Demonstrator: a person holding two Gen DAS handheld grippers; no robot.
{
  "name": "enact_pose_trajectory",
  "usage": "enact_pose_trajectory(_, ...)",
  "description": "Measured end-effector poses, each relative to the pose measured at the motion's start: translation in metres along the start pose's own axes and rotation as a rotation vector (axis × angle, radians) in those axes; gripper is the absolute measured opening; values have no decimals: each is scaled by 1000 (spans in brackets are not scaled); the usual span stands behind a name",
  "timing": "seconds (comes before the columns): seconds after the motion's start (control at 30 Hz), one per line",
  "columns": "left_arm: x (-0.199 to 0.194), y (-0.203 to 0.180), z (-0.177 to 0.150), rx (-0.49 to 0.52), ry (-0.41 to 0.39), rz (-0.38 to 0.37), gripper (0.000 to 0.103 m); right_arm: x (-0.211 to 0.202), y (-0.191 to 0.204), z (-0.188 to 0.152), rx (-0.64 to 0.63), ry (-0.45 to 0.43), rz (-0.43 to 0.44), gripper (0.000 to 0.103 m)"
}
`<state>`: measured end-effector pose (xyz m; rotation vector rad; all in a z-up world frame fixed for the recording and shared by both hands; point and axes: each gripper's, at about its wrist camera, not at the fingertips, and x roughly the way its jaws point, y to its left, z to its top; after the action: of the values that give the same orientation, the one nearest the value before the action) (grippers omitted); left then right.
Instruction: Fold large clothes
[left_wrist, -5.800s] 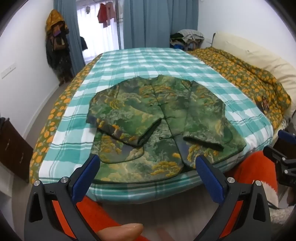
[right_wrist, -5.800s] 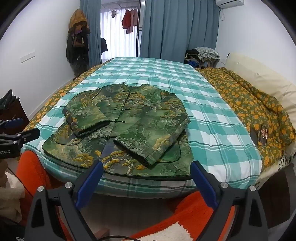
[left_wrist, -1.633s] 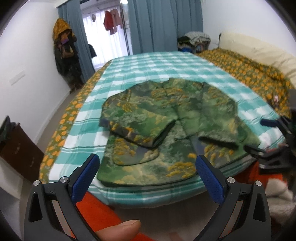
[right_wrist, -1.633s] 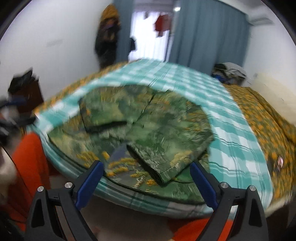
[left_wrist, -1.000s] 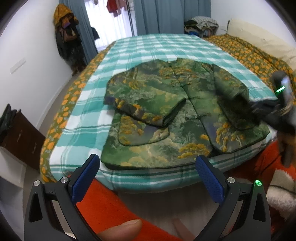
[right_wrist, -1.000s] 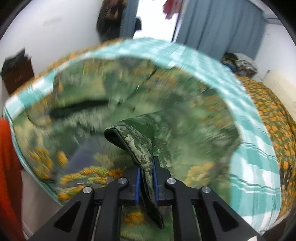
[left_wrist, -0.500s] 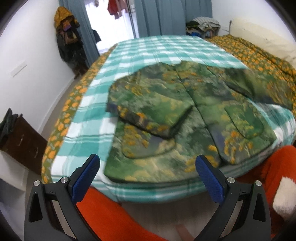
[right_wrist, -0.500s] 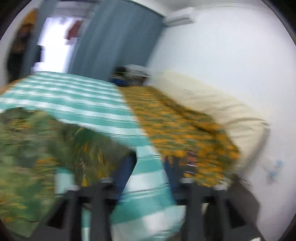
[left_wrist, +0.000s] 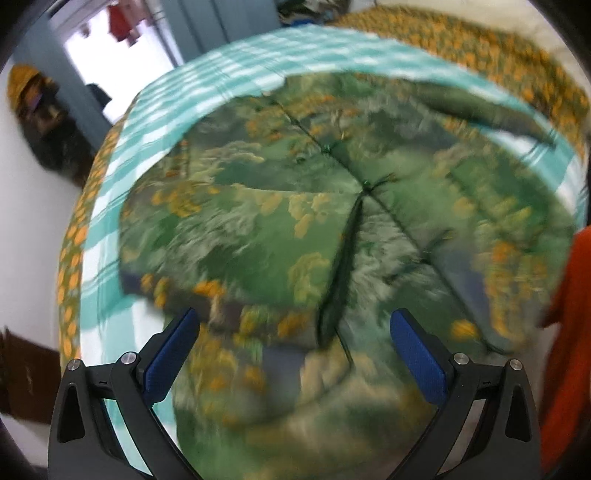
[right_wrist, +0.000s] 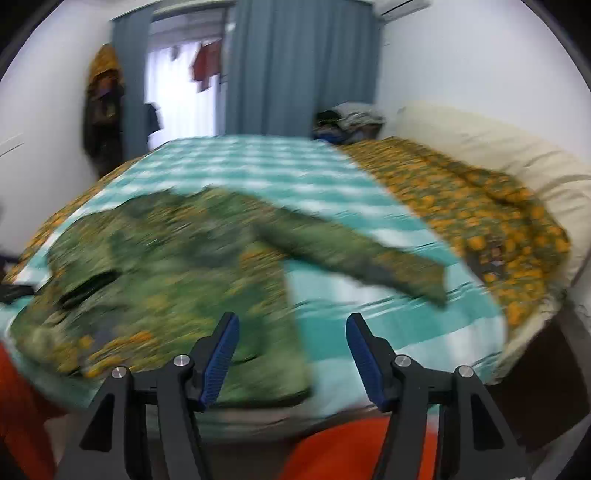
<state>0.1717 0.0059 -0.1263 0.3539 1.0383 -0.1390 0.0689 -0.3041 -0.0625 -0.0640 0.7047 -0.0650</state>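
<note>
Green jacket is lying flat on the checked bed, one sleeve flung out sideways (both views pretty blurry). Left gripper and right gripper both have jaws spread, holding nothing.

Green-and-orange jacket, teal-checked bedspread
</note>
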Motion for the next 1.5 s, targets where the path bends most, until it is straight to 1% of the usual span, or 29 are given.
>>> enact_pose_trajectory(0.07,31,-1,7,13,36,25,102,2,14,-6,-27,22,61,62)
enact_pose_trajectory(0.1,43,1,9,10,51,43,91,1,19,-8,-39,28,78,62)
enact_pose_trajectory(0.13,55,6,10,-4,71,40,64,-1,27,-11,-56,33,94,62)
enact_pose_trajectory(0.17,61,11,10,-27,92,-3,48,-4,35,-13,-75,33,110,62)
enact_pose_trajectory(0.2,63,20,9,-81,105,-72,17,-9,40,-16,-88,29,119,62)
enact_pose_trajectory(0.23,59,26,7,-111,98,-86,10,-12,43,-18,-94,24,121,61)
enact_pose_trajectory(0.3,40,40,4,-154,56,-100,8,-16,44,-21,-98,17,127,62)
enact_pose_trajectory(0.4,-8,77,-5,-238,-35,-76,8,-13,43,-27,-96,22,121,62)
enact_pose_trajectory(0.47,-47,119,-17,-320,-97,-39,7,-10,39,-25,-82,33,123,62)
enact_pose_trajectory(0.57,-96,196,-46,-474,-160,59,7,-9,36,-22,-65,22,121,61)
enact_pose_trajectory(0.6,-107,221,-58,-526,-169,99,8,-9,37,-21,-65,16,119,61)
enact_pose_trajectory(0.67,-123,271,-90,-647,-161,207,13,-6,41,-19,-69,14,121,62)
enact_pose_trajectory(0.77,-134,323,-147,-824,-123,383,22,-2,46,-19,-72,21,133,61)
enact_pose_trajectory(0.8,-134,329,-161,-857,-108,410,29,-1,47,-19,-71,24,137,62)
enact_pose_trajectory(0.83,-135,333,-180,-899,-95,421,31,-1,48,-20,-71,26,138,62)
enact_pose_trajectory(0.87,-135,331,-193,-927,-89,411,31,-1,49,-20,-73,27,137,62)
enact_pose_trajectory(0.9,-134,327,-204,-948,-81,389,31,-2,50,-21,-76,29,135,61)
enact_pose_trajectory(0.97,-127,309,-214,-959,-61,313,35,0,51,-22,-79,39,130,62)
enact_pose_trajectory(1.0,-123,297,-215,-949,-57,256,44,1,51,-22,-79,44,129,62)
enact_pose_trajectory(1.03,-115,279,-212,-930,-54,173,58,1,51,-22,-79,48,129,62)
enact_pose_trajectory(1.1,-102,254,-202,-893,-52,17,73,5,52,-22,-78,61,132,62)
enact_pose_trajectory(1.13,-88,235,-187,-865,-42,-88,77,6,53,-22,-78,66,134,62)
enact_pose_trajectory(1.2,-64,209,-167,-812,0,-249,85,8,56,-23,-83,74,143,62)
enact_pose_trajectory(1.23,-47,194,-155,-785,28,-305,85,8,58,-23,-87,75,144,62)
enact_pose_trajectory(1.3,-19,179,-141,-764,65,-328,85,7,60,-24,-93,76,149,62)
enact_pose_trajectory(1.4,25,172,-131,-840,141,-415,85,5,57,-27,-87,83,143,62)
enact_pose_trajectory(1.43,35,168,-130,-867,168,-460,83,4,56,-27,-82,85,140,62)
enact_pose_trajectory(1.47,39,163,-127,-870,180,-480,80,4,54,-28,-75,88,136,62)
enact_pose_trajectory(1.5,37,158,-124,-856,181,-484,58,3,51,-29,-68,91,129,62)
